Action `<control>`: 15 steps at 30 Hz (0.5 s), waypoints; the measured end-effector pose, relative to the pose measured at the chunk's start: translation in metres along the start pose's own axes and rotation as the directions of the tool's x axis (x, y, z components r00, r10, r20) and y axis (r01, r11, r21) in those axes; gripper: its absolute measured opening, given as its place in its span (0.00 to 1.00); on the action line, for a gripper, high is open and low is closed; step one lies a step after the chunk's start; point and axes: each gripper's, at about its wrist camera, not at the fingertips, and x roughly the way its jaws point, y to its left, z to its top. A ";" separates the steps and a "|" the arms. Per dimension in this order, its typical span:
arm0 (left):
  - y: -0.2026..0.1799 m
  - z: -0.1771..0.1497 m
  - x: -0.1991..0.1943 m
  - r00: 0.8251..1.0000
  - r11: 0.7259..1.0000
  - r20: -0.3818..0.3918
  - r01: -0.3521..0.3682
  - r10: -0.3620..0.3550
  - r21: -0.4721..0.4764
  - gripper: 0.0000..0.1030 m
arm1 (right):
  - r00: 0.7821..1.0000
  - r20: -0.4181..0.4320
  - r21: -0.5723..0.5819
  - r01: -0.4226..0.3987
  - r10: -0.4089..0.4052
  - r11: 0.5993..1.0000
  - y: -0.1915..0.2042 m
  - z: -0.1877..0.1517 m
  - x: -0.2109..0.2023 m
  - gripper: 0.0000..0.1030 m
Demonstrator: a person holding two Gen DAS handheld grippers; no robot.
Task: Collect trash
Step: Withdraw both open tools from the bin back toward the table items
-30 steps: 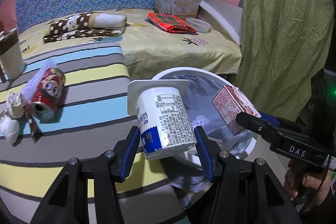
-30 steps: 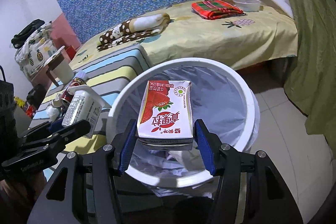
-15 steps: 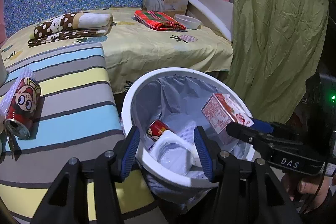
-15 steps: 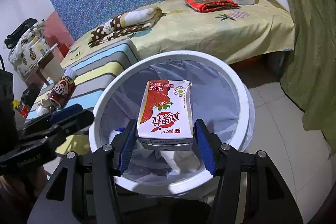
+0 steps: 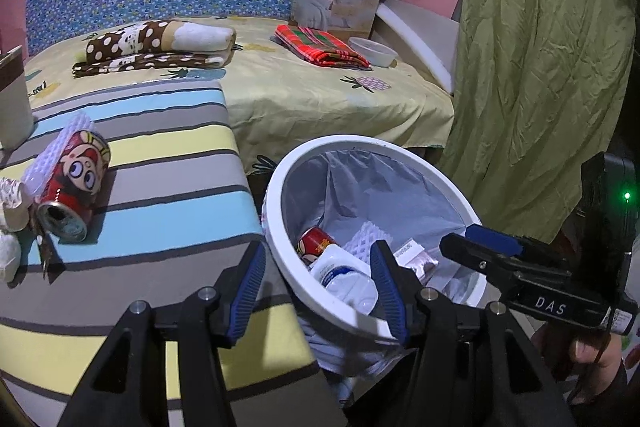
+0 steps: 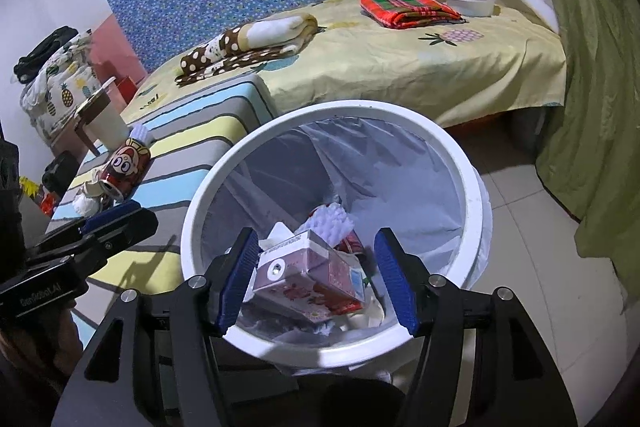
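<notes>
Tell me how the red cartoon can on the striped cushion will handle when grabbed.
The red can lies on its side, so it may roll if nudged. Its open top suggests it is empty: probably light and easily dented. The printed metal wall looks smooth, perhaps slippery.

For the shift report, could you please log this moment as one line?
left gripper: open, empty | right gripper: just opened, carton dropped in bin | can: left on cushion

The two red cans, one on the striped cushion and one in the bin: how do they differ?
The can on the cushion lies on its side in full view, its open end toward the camera; the can in the bin is mostly buried under a white cup and foam netting. The first still awaits collection; the second is already binned. Both are red with the same cartoon face.
</notes>
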 end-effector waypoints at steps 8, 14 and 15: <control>0.009 -0.011 -0.020 1.000 1.000 0.016 -0.019 0.019 -0.016 0.55 | 1.000 0.014 -0.019 -0.002 0.002 1.000 0.013 -0.002 -0.012 0.60; 0.018 -0.020 -0.039 0.999 0.999 0.034 -0.036 0.037 -0.033 0.55 | 0.999 0.027 -0.052 -0.032 0.034 0.998 0.032 -0.006 -0.019 0.60; 0.020 -0.021 -0.041 0.999 0.999 0.036 -0.037 0.039 -0.036 0.55 | 0.999 0.028 -0.063 -0.041 0.043 0.997 0.037 -0.007 -0.020 0.60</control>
